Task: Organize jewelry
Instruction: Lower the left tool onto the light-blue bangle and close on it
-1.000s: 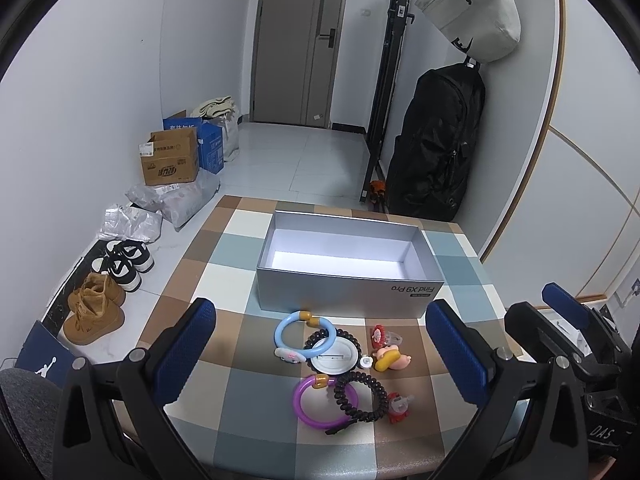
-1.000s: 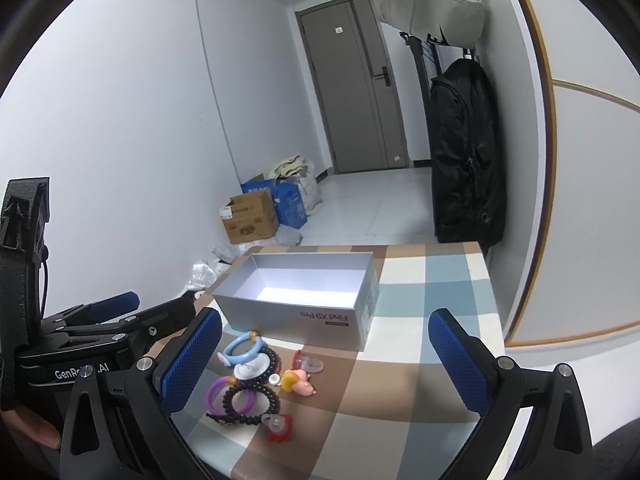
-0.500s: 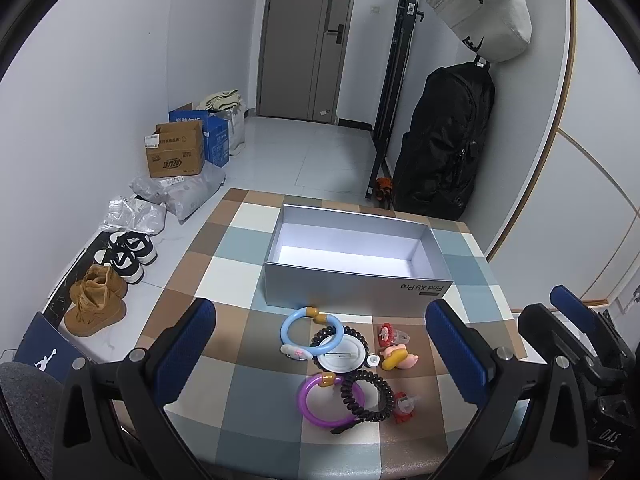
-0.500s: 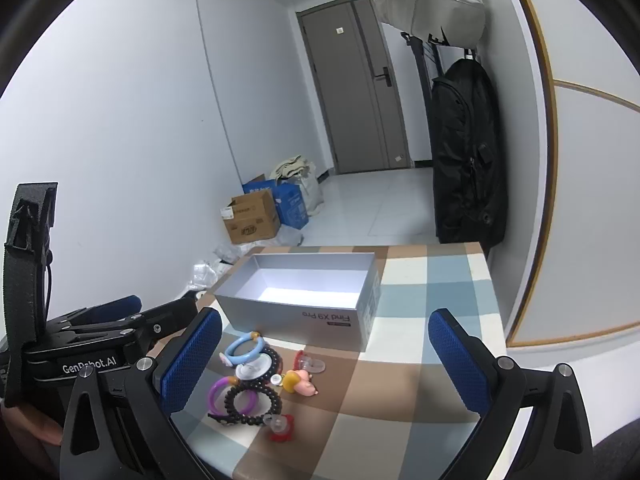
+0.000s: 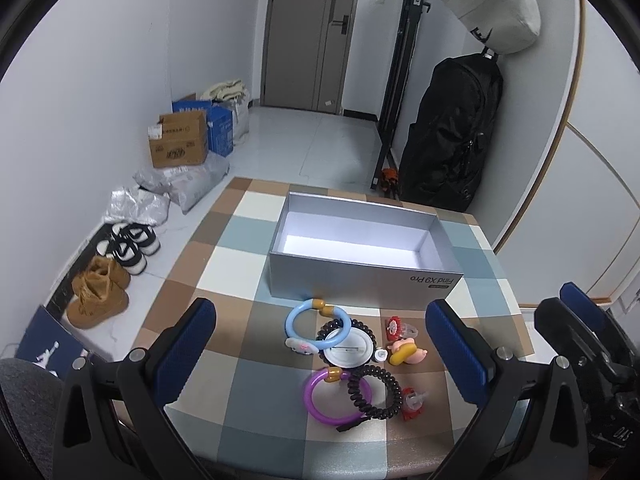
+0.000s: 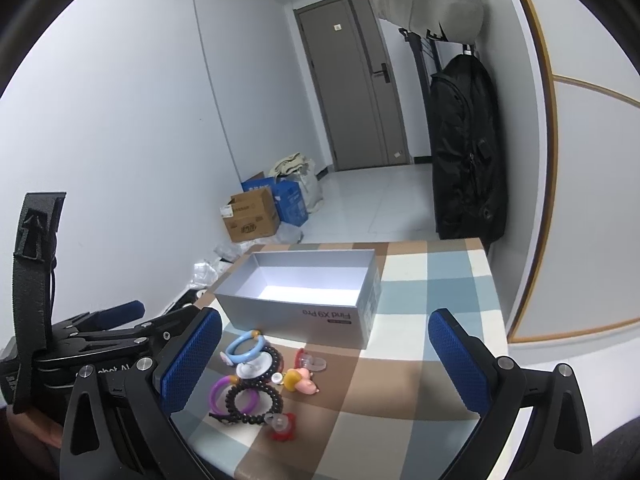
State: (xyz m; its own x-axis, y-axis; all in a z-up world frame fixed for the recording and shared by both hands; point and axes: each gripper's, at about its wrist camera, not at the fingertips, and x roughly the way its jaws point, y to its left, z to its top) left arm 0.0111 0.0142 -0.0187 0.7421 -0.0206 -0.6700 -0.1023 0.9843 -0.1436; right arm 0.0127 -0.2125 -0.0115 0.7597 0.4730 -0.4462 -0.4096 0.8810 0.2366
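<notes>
Left wrist view: left gripper spread wide, nothing between its blue pads, hovering over the near edge of the checkered table. Jewelry pile sits between the two fingers, slightly ahead at 12 o'clock. Blue bracelet at the back of the pile, overlapping a white round disc ringed by black beads. Purple bracelet nearest the camera, overlapped on its right by a black coil hair tie. Yellow-pink charm at 3 o'clock of the disc, red clip at 3 o'clock of the coil tie, another red-clear clip behind the charm. Open silver box stands empty at 12 o'clock beyond the pile. Right gripper shows at the right edge, well clear of the pile.

Right wrist view: right gripper also wide apart, empty. Pile lies toward its left finger, about 11 o'clock, near the left blue pad. Box directly behind the pile at 12 o'clock. Left gripper body at 9 o'clock, beside the pile, touching none of it.
</notes>
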